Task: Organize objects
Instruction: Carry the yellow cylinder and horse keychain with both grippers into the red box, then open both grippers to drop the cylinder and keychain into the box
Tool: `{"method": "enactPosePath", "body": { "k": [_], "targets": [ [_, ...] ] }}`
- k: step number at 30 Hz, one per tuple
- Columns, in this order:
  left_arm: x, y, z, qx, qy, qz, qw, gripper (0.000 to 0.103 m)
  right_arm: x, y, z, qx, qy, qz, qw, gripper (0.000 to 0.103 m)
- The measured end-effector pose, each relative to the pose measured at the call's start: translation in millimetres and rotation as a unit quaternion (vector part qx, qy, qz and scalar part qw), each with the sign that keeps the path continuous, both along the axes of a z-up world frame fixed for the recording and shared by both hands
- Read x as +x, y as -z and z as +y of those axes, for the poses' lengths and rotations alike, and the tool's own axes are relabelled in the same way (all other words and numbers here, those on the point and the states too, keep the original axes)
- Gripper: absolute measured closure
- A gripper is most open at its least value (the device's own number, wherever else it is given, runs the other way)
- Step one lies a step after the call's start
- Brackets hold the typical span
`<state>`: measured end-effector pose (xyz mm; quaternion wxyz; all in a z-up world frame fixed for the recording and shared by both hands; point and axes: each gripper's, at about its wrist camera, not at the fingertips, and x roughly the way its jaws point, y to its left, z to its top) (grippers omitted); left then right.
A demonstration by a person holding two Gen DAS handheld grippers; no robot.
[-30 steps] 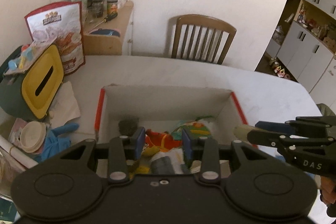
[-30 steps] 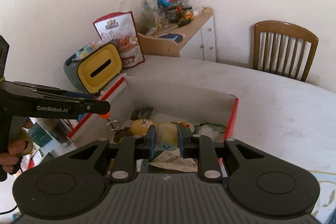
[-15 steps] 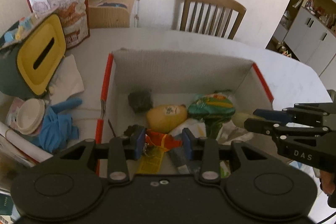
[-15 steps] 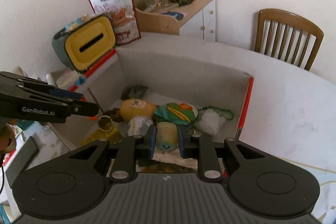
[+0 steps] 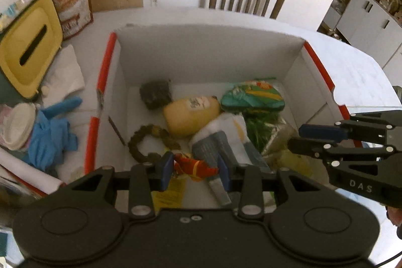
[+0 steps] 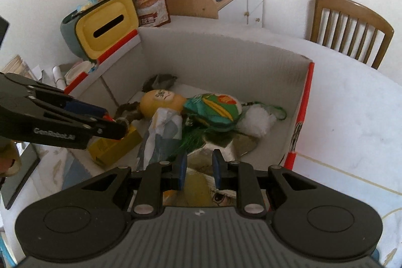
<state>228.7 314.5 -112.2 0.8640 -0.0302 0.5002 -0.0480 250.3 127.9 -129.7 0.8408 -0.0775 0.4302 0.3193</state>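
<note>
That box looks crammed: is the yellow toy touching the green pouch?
Touching. The right wrist view shows the yellow toy pressed against the green pouch, no gap.

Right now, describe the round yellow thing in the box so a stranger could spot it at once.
Look inside the large red-edged white cardboard box on the table. Near its middle lies a smooth, rounded yellow plush toy with a dark scribble on top, between a dark fuzzy lump and a green printed pouch.
</note>
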Motion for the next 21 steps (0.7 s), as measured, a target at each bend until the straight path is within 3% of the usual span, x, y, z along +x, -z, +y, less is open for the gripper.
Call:
{"method": "enactPosePath", "body": {
  "k": [9,21],
  "targets": [
    [-5,11,-5,-0.001,0.004,0.029,0.9996,0.065,-10,-11,-12,0.024,-0.005,0.014,1.0,0.082],
    [-20,-10,-8,-0.001,-0.011,-0.009,0.9999,0.053,-26,-42,-39,0.056,0.018,0.001,0.998,0.075]
  ]
}}
